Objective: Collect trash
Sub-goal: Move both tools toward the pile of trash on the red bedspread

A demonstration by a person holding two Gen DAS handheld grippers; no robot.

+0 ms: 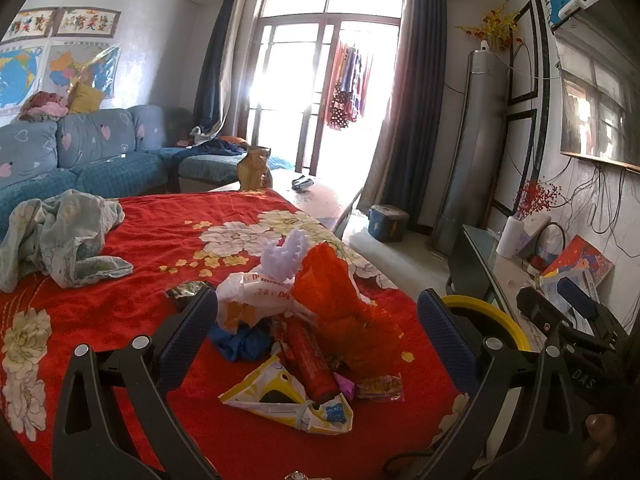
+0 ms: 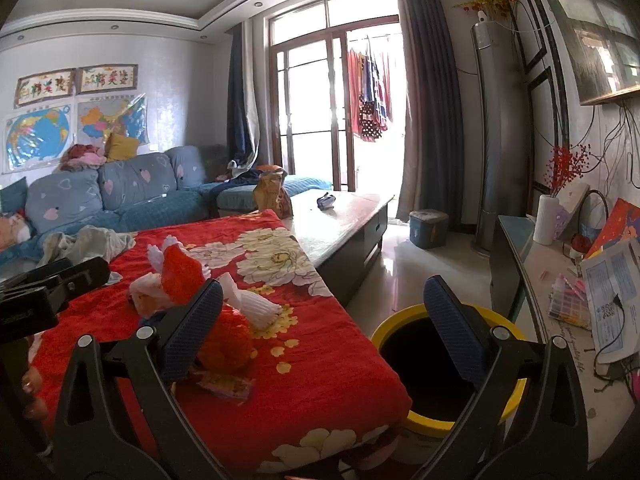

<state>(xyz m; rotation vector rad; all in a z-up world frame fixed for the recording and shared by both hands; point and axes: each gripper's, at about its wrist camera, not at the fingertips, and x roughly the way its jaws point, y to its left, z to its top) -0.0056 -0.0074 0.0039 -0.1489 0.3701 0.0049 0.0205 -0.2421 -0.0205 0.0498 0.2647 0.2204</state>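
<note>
A loose heap of trash [image 1: 296, 320] lies near the worktop's right edge: a crumpled orange bag [image 1: 340, 300], a white printed bag [image 1: 256, 292], a red tube [image 1: 312, 364] lying flat, a blue wad [image 1: 240, 342], and a yellow-white wrapper [image 1: 288, 400] (flattened, nearest). A yellow-rimmed bin [image 2: 448, 364] stands open on the floor beside that edge.

Each hand-held gripper [image 1: 316, 328] [image 2: 324, 324]: black frame, silver screws, textured blue pads [image 1: 188, 340]

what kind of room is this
Most likely a home living room: a blue sofa under wall maps, a wall-mounted TV, and a low table under a red floral cloth strewn with trash.
</note>
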